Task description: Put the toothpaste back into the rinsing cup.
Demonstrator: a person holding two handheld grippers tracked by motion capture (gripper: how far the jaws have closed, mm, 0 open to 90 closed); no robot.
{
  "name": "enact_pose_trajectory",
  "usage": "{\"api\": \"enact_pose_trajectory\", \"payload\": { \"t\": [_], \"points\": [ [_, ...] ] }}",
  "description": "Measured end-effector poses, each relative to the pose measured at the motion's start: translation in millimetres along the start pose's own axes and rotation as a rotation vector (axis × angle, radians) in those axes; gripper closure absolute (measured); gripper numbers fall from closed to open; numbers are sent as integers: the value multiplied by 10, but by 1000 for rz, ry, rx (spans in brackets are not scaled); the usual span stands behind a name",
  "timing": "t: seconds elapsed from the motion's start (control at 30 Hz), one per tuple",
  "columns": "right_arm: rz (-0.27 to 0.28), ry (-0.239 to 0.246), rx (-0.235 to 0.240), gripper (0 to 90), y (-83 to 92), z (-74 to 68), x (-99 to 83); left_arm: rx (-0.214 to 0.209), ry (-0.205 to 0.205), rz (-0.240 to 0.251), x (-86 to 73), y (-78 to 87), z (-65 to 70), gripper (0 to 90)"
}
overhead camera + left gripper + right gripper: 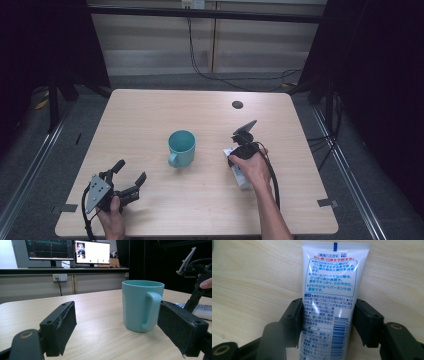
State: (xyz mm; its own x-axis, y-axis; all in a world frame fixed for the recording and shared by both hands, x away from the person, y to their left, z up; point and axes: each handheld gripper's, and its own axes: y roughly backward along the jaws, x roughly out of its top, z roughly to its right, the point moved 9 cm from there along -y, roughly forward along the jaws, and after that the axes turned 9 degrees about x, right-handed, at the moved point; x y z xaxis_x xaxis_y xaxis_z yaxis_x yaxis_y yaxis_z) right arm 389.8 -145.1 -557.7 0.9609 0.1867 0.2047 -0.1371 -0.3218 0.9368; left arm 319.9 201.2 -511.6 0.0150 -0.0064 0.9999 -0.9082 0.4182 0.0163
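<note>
Your landmark is the teal mug (181, 147), which stands upright near the middle of the wooden table (150, 110), its handle turned toward your side and a little to your left.

Your left gripper (127, 179) sits well short of the mug, toward the near left corner of the table, with your left hand (112, 215) wrapped round its body. Its jaws are spread wide with nothing between them. In the left gripper view the mug stands beyond the two black pads (61, 327), off toward the right-hand jaw, its handle facing the camera (the mug is apart from both pads).

To the right of the mug, your right hand (252, 167) holds the right gripper (327, 320) pointing down at the tabletop. The white tube (330, 297) lies flat on the wood there, well apart from the mug, its long axis running roughly away from you. In the right gripper view the jaws stand on either side of the tube's lower half, each pad against an edge of it, so you're closed onto the tube, though I can't tell how firmly. Its back label of blue and red print faces up, and the flat crimped end points away from the gripper.

A small dark round hole (237, 104) sits in the table beyond the mug, to its far right.
</note>
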Motion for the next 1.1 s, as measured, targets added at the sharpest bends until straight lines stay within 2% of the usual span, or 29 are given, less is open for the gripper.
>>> {"api": "enact_pose_trajectory", "payload": {
  "t": [0.17, 0.2, 0.37, 0.67, 0.83, 0.9, 0.93, 0.97, 1.0, 1.1],
  "points": [
    [10, 15, 21, 547, 9, 1, -6, 1, -1, 0, 0, 0, 0, 156],
    [13, 14, 38, 586, 26, 5, -11, 2, -1, -1, 0, 0, -1, 156],
    [33, 19, 76, 659, 68, 12, -21, 3, -5, 0, 0, 0, -5, 156],
    [51, 23, 112, 691, 93, 7, -30, 3, -5, 0, 1, 0, -5, 156],
    [60, 29, 106, 696, 123, -5, -42, 4, -6, 0, 0, 0, -5, 156],
    [75, 28, 112, 698, 161, -15, -39, 5, -5, 0, 1, 0, -5, 156],
    [103, 24, 96, 699, 213, -13, -25, 3, -5, -1, 0, 0, -4, 156],
    [103, 24, 96, 699, 213, -13, -25, 3, -5, -1, 0, 0, -4, 156],
    [133, 21, 101, 700, 252, -19, -11, 3, -5, 0, 0, 0, -5, 156],
    [142, 13, 109, 700, 280, 0, -12, 3, -5, 0, 1, 0, -5, 156]
  ]
}}
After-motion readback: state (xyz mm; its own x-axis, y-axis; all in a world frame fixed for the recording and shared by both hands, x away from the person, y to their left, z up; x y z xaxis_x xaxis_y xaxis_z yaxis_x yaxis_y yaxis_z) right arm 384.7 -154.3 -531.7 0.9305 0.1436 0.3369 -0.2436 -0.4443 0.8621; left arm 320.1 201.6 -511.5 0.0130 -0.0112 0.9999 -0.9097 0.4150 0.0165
